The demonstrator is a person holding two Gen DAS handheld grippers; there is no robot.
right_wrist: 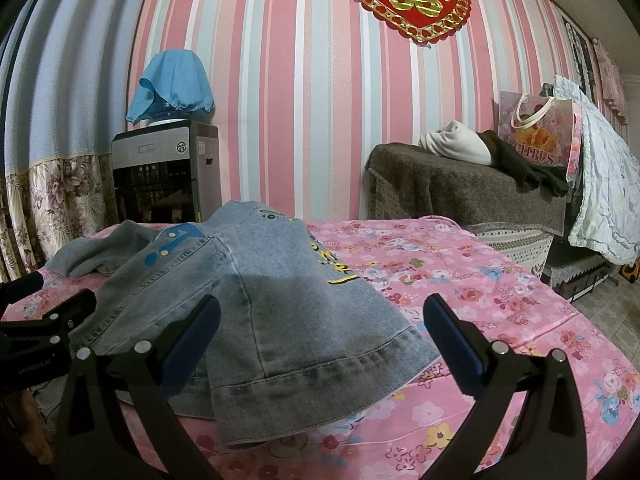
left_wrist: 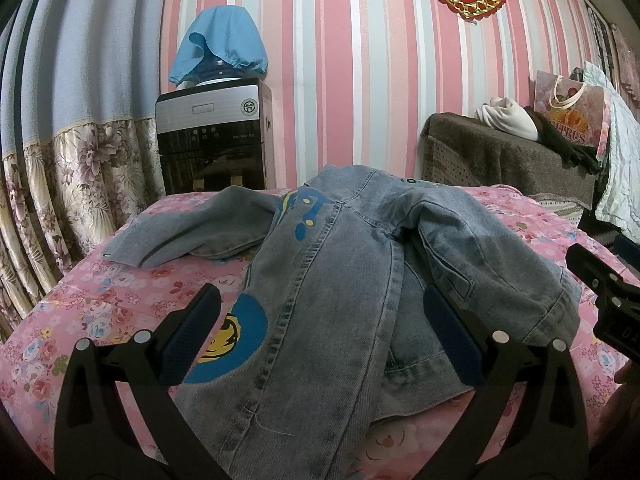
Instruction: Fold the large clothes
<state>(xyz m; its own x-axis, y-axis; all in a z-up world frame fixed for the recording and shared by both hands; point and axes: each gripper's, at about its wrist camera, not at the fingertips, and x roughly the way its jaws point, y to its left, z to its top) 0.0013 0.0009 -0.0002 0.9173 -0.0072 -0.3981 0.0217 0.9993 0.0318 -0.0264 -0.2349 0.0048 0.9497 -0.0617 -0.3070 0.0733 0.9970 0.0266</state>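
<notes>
The denim jacket [left_wrist: 320, 280] lies on the pink flowered bedspread [left_wrist: 100, 320], partly folded, with its hem toward the cameras and its collar end toward the striped wall [left_wrist: 360, 80].

Left tongs [left_wrist: 320, 332]: jaws spread wide, holding nothing. Both blue-padded fingers [left_wrist: 192, 336] sit low over the near part of the jacket. The jacket's middle panel, with a stitched seam running down it, lies between the two fingers. The left finger stands beside a blue and yellow print on the fabric; the right finger stands against the folded-over right side of the jacket. Whether either pad touches the cloth cannot be told. One sleeve [left_wrist: 180, 240] lies stretched out to the left on the bedspread, well apart from these tongs.

Right tongs [right_wrist: 320, 340]: jaws spread wide, holding nothing. The jacket's hem corner lies between the two fingers, nearer the left finger [right_wrist: 192, 344], which overlaps the fabric in this view. The right finger stands over bare bedspread, just beside the hem edge. The jacket spreads up and to the left from here.

The left tongs show at the left edge of the right wrist view, close to the jacket's near side.

Behind the bed stand a water dispenser [left_wrist: 212, 140] under a blue cloth [left_wrist: 220, 40] and a brown-covered cabinet [right_wrist: 460, 188] carrying a gift bag [right_wrist: 536, 136].
</notes>
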